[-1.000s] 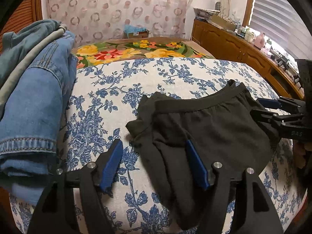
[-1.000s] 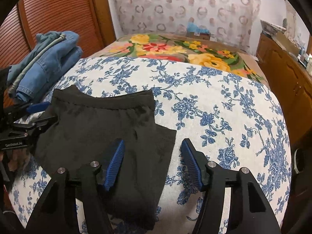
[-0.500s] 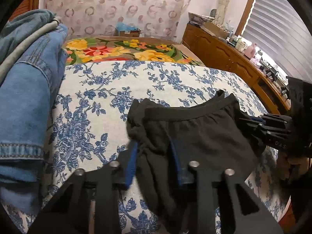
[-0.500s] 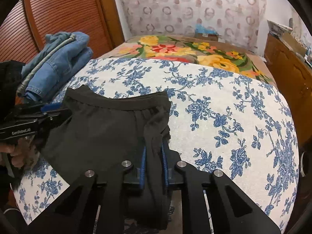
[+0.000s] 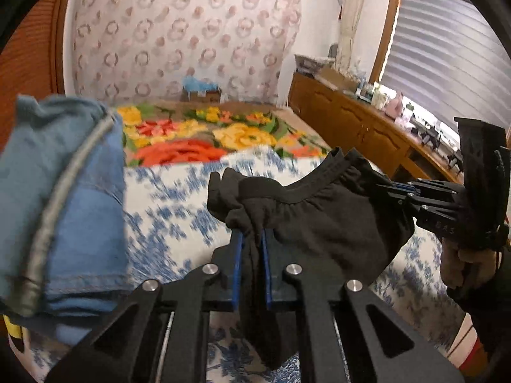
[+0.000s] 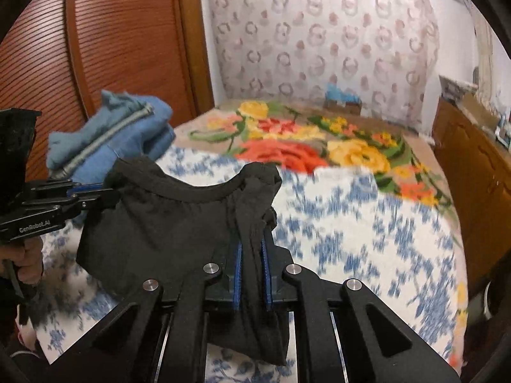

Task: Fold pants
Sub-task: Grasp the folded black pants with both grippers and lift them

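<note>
Two claws hold up the black pants

The left claw [image 6: 95,193] reads "GenRobot.AI" on its side. The left claw is closing on the black pants [image 5: 322,220], with cloth pinched between its blue pads [image 5: 237,261]. The right claw [image 6: 252,271] is clamped on them too. The waistband stretches sideways between the claws, above the flowered bed cover [image 6: 367,223].

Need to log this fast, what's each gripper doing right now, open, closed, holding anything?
Left gripper: closed on the black pants.
Right gripper: closed on the same pants.
</note>
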A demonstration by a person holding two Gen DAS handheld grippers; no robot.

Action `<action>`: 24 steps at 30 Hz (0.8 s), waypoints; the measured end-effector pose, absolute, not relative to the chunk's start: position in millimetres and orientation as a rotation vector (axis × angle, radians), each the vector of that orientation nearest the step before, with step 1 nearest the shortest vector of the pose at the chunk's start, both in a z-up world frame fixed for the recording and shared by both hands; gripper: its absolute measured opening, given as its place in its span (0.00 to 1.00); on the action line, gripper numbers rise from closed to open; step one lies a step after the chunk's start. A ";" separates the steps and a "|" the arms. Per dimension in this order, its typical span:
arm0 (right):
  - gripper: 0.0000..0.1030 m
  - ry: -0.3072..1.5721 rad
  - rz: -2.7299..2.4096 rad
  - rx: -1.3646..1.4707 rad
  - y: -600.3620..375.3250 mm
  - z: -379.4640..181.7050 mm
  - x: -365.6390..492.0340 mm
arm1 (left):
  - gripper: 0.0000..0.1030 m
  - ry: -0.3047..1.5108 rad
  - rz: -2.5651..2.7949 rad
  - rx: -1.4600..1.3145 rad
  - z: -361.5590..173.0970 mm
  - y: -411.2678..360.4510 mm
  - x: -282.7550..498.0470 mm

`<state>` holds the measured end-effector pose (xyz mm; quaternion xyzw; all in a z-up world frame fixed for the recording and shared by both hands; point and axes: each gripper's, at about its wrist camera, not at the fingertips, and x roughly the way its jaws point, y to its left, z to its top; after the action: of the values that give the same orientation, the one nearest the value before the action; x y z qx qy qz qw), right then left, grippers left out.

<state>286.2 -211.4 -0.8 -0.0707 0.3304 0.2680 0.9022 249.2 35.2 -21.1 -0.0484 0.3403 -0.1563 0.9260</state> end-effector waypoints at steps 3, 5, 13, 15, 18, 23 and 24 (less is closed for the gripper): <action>0.07 0.635 0.578 -0.153 -199.3 19.2 289.8 | 0.07 0.657 -0.295 -0.093 -0.2 47.6 247.9; 0.07 0.608 0.596 -0.152 -190.3 30.3 292.4 | 0.07 0.628 -0.278 -0.089 14.0 57.3 245.3; 0.07 0.514 0.702 -0.127 -131.4 75.8 310.2 | 0.07 0.538 -0.156 -0.078 57.5 109.0 234.0; 0.07 0.488 0.726 -0.135 -115.2 85.0 313.0 | 0.07 0.520 -0.128 -0.070 64.7 118.3 231.6; 0.07 0.462 0.749 -0.151 -97.3 93.6 317.1 | 0.07 0.500 -0.089 -0.068 72.2 130.8 228.9; 0.07 0.443 0.776 -0.187 -70.3 97.6 326.1 | 0.07 0.487 -0.036 -0.068 71.7 147.2 223.9; 0.07 0.441 0.784 -0.193 -64.3 96.8 328.4 | 0.07 0.482 -0.025 -0.075 70.4 149.7 221.8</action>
<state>328.4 -64.3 96.8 -0.0931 0.2130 0.3783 0.8960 221.8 149.7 70.4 -0.0369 0.2387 -0.0124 0.9703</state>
